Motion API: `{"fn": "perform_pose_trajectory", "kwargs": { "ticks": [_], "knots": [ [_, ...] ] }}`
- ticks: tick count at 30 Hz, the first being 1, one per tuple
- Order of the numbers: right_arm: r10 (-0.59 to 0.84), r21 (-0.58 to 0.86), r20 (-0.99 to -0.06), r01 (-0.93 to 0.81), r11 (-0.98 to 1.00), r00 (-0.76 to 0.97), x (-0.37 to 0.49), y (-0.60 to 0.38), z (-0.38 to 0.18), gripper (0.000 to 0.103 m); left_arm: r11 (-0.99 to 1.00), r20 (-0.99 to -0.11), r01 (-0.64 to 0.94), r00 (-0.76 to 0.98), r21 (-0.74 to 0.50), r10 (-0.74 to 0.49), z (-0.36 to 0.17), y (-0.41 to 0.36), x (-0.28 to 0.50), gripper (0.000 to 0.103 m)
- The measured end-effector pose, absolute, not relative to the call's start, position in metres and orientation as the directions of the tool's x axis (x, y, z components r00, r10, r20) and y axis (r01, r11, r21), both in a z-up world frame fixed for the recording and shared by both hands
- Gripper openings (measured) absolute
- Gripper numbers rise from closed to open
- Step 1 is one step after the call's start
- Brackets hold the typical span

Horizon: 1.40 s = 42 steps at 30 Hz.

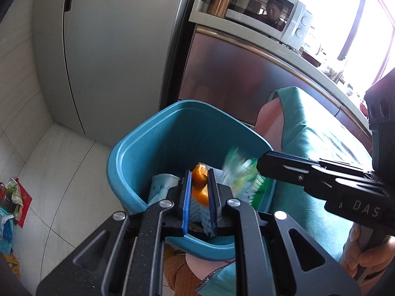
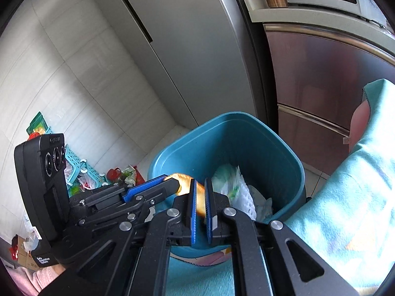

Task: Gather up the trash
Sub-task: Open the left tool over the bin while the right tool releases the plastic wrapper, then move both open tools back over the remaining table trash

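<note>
While each hand-held gripper hangs over the bin [image 1: 138, 148], the left [image 1: 199, 187] nearly closed on an orange scrap [image 1: 199, 178] and the right [image 1: 261, 165] pinching a green wrapper [image 1: 237, 172], more trash [image 1: 11, 197] lies on the floor to their left, uncollected.

The green wrapper [image 1: 240, 172] at the right gripper [image 1: 259, 165] is blurred; the bin [image 2: 172, 157] floor is hidden under trash.

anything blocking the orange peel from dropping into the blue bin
Nothing visible does. The left gripper holds the orange peel over the open blue bin, with only earlier trash below it. The right gripper, off to the side, holds a green-and-white wrapper.
</note>
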State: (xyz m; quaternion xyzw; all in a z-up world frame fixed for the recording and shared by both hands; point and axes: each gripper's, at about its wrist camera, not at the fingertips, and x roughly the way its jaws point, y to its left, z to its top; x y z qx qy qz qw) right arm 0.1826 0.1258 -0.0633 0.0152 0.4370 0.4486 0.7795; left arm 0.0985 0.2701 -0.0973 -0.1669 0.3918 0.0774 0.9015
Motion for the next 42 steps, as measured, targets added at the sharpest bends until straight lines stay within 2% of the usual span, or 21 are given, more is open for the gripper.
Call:
{"fn": "perform_pose_trajectory", "kwargs": {
  "ticks": [13,17,21,32,42],
  "knots": [
    [0.724,0.430,-0.647,-0.670,0.606,0.240,0.177,0.111,-0.056,0.012,0.939,-0.726,-0.235,0.688,-0.251,-0.021,-0.105,0.265,0.102,0.018],
    [0.737,0.433,-0.623,-0.670,0.603,0.261,0.171,0.099,-0.047,0.022,0.943,-0.706,-0.212,0.707,-0.256,-0.033,-0.097,0.258,0.097,0.020],
    [0.750,0.440,-0.599,-0.667,0.601,0.281,0.164,0.083,-0.039,0.024,0.949,-0.676,-0.172,0.735,-0.262,-0.054,-0.083,0.249,0.089,0.024],
    [0.731,0.432,-0.533,-0.606,0.668,0.426,0.139,-0.002,-0.011,0.031,0.960,-0.560,0.077,0.798,-0.268,-0.221,-0.036,0.187,0.066,0.035],
    [0.620,0.425,-0.495,-0.453,0.784,0.608,0.105,-0.122,-0.010,0.039,0.927,-0.554,0.285,0.743,-0.245,-0.375,-0.026,0.088,0.075,0.037]
  ]
}}
